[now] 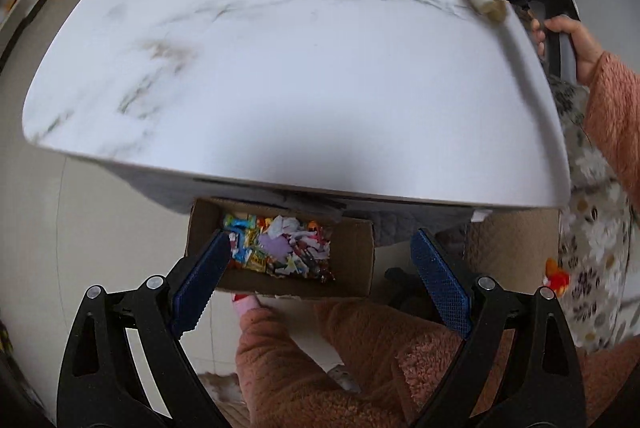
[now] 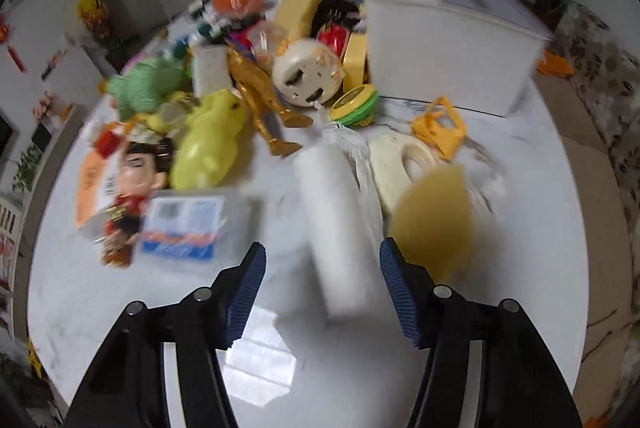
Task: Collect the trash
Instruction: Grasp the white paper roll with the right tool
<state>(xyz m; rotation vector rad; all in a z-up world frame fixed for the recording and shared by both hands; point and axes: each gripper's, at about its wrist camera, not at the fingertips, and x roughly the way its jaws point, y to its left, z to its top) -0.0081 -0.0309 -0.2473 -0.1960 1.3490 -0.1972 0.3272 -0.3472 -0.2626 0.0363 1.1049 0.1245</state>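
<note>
Left claw (image 1: 320,264): jaws spread wide, nothing between the blue pads, hanging above a cardboard box (image 1: 360,248) that sits on the floor just under the near edge of the table (image 1: 280,87). Trash (image 1: 280,248): a heap of coloured wrappers and torn paper scraps, lying in the bottom of the box, toward its left end. Person: a fuzzy pink sleeve (image 1: 340,360) below the box; a hand (image 1: 568,43) at the table's right edge grips the handle of the other tool. Right claw (image 2: 322,288): jaws partly apart, over the table, with a white roll (image 2: 340,220) lying between the pads in view; the picture is blurred and no pad can be seen pressing on it. Beyond the roll on the table: a yellow sponge-like piece (image 2: 436,220), a ring of tape (image 2: 404,163), a flat packet with a blue label (image 2: 184,224), a small doll (image 2: 132,187), a yellow plastic toy (image 2: 208,151), a gold figure (image 2: 260,99), a white bin (image 2: 452,39) at the far right.
</note>
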